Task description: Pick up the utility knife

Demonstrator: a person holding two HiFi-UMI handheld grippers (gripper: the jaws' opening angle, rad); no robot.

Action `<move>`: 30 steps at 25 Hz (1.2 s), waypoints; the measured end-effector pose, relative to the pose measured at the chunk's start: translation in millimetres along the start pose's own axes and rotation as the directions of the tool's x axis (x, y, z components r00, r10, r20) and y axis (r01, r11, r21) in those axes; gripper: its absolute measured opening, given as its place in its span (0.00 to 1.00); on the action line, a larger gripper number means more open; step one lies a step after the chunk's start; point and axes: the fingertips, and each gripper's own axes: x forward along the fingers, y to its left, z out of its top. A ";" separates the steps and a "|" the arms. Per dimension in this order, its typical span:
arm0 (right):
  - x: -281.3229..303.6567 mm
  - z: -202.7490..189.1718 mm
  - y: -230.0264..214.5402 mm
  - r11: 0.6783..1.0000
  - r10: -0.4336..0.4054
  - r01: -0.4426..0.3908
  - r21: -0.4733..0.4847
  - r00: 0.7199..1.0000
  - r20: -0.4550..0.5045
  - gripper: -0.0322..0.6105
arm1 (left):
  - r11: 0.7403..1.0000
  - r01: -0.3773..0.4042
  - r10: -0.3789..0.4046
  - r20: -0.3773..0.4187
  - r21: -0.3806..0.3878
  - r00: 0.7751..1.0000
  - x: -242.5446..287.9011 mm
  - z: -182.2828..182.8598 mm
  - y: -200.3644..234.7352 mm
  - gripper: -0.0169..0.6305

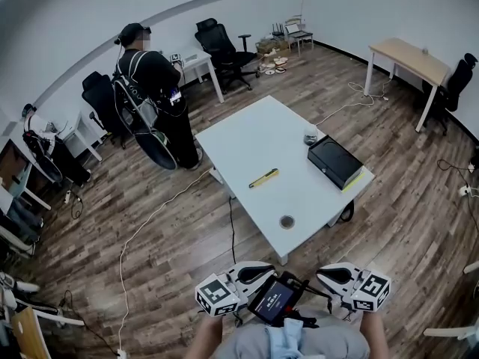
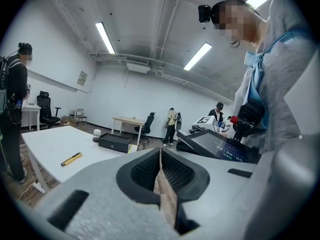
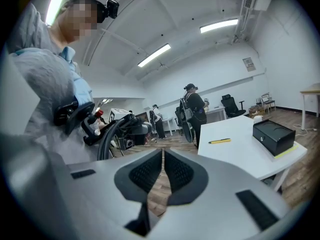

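Knife: the utility knife (image 1: 263, 178) lies flat near the centre of the head view, on the white table (image 1: 247, 129). It is yellow and dark, slants up to the right, and has bare tabletop all round it.
Left gripper: the left gripper (image 1: 251, 275) sits at the bottom centre of the head view, close to my body and well apart from the knife. Its pads are pressed together with nothing between them (its own view shows only floor past the tips).
Right gripper: the right gripper (image 1: 340, 277) is just right of it at the bottom, also pressed together and empty.
Step in hand: I judge this to be the approach to the table, with no reach begun.
Which side: either gripper could take it, since the knife lies about midway between them in the frame.
How to do it well: I spread the jaws before coming down. I turn the gripper so the pads cross the handle's narrow width near mid-length, then close with the tips almost on the tabletop.
Watch for: the black box (image 1: 334, 161) stands right of the knife, and a small round thing (image 1: 287, 221) lies near the table's lower edge. I judge both far enough off.
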 end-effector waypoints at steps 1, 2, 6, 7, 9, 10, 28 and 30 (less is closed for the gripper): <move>4.8 2.2 -5.4 1.000 -0.005 0.005 0.001 1.000 -0.001 0.10 | 1.000 0.004 -0.004 -0.006 0.003 1.000 1.0 0.4 7.6 0.05; 10.6 4.4 -10.8 1.000 -0.009 0.009 0.002 1.000 -0.003 0.10 | 1.000 0.007 -0.007 -0.010 0.003 1.000 1.4 0.5 15.8 0.05; 38.0 16.0 -28.2 1.000 -0.002 0.002 0.005 1.000 -0.008 0.10 | 1.000 0.011 -0.011 -0.014 -0.002 1.000 1.9 2.6 49.7 0.05; 45.2 19.5 -32.6 1.000 0.005 -0.005 0.005 1.000 -0.009 0.10 | 1.000 0.009 -0.010 -0.011 -0.004 1.000 2.3 4.3 59.3 0.05; 60.4 25.9 -43.8 1.000 0.011 -0.011 0.003 1.000 -0.018 0.10 | 1.000 0.007 -0.007 -0.004 -0.006 1.000 3.7 8.6 80.0 0.05; 68.2 29.3 -50.2 1.000 0.009 -0.009 0.003 1.000 -0.022 0.10 | 1.000 0.008 -0.008 -0.001 -0.005 1.000 4.2 10.9 90.4 0.05; 139.2 52.4 -104.5 0.994 -0.097 0.097 0.048 0.995 -0.005 0.10 | 0.993 0.118 -0.118 -0.024 -0.003 0.993 9.0 17.7 190.5 0.05; 141.6 54.2 -109.0 0.993 -0.109 0.109 0.051 0.994 0.000 0.10 | 0.991 0.133 -0.133 -0.036 -0.003 0.990 12.1 15.9 193.6 0.05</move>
